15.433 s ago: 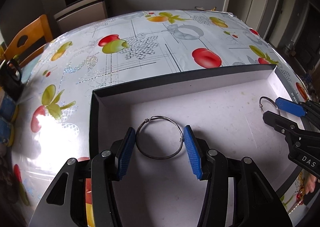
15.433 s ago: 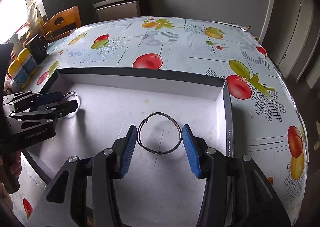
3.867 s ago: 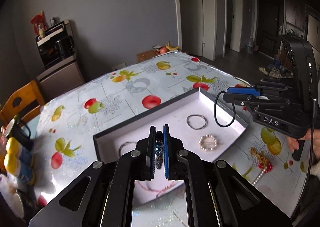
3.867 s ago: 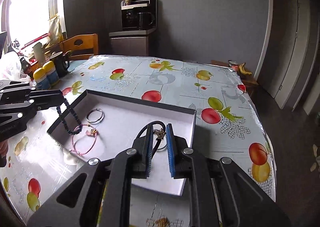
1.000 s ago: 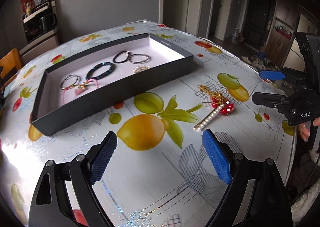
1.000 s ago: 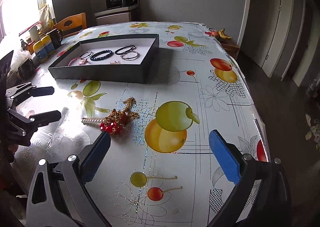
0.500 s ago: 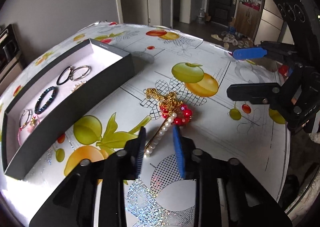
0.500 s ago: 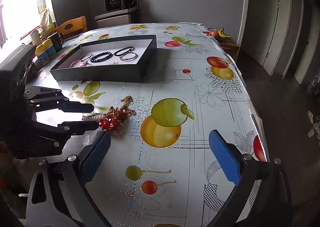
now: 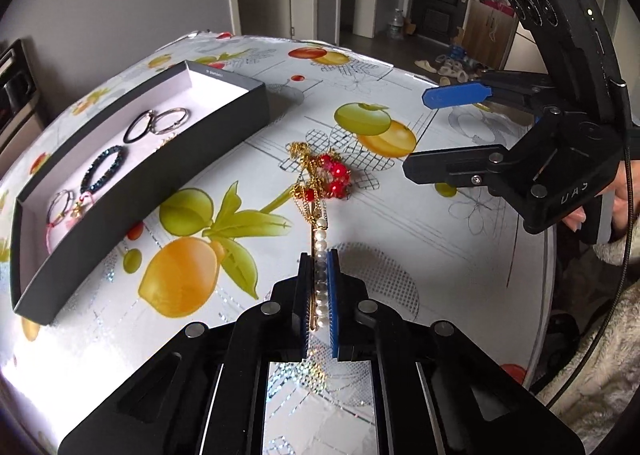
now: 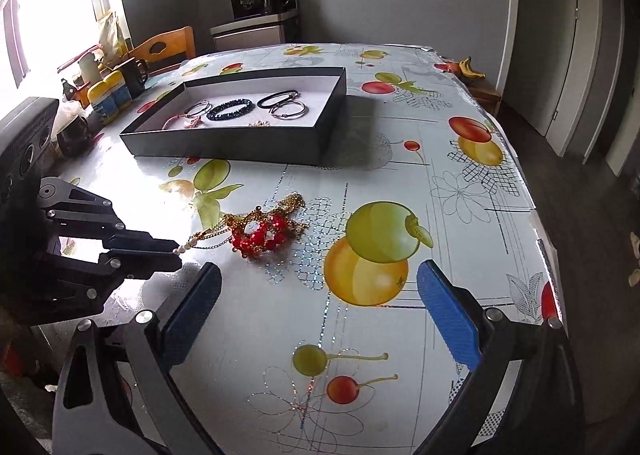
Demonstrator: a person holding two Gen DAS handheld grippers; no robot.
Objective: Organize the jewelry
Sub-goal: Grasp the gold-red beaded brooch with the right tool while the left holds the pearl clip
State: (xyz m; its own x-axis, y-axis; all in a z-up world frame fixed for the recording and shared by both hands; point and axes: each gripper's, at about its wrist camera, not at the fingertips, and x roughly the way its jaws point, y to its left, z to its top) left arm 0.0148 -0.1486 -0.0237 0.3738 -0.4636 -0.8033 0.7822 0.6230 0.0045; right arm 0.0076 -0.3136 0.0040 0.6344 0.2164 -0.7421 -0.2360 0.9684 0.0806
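The left claw point(image 9: 319, 275) is pressed together on the pearl strand point(image 9: 320, 255), which runs forward from between its blue pads point(image 9: 332, 295) to a tangle of gold chain point(image 9: 308, 175) and red beads point(image 9: 336, 175) lying on the bench point(image 9: 440, 255) just ahead. In the right wrist view the same claw point(image 10: 176, 251) comes in from the left, the pearls point(image 10: 188, 243) showing at its tip and the red beads point(image 10: 258, 235) just beyond it.

The right claw point(image 10: 320, 295) is spread wide and holds nothing; the tangle lies ahead and to its left. In the left wrist view that claw point(image 9: 416, 135) hangs just right of the tangle, apart from it.

Farther off, ahead-left of both claws, stands the black tray point(image 10: 240, 143). Inside it lie a dark beaded bracelet point(image 10: 231, 109), a black loop point(image 10: 276, 98), silver rings point(image 10: 290, 109) and a pink cord bracelet point(image 10: 180, 120).
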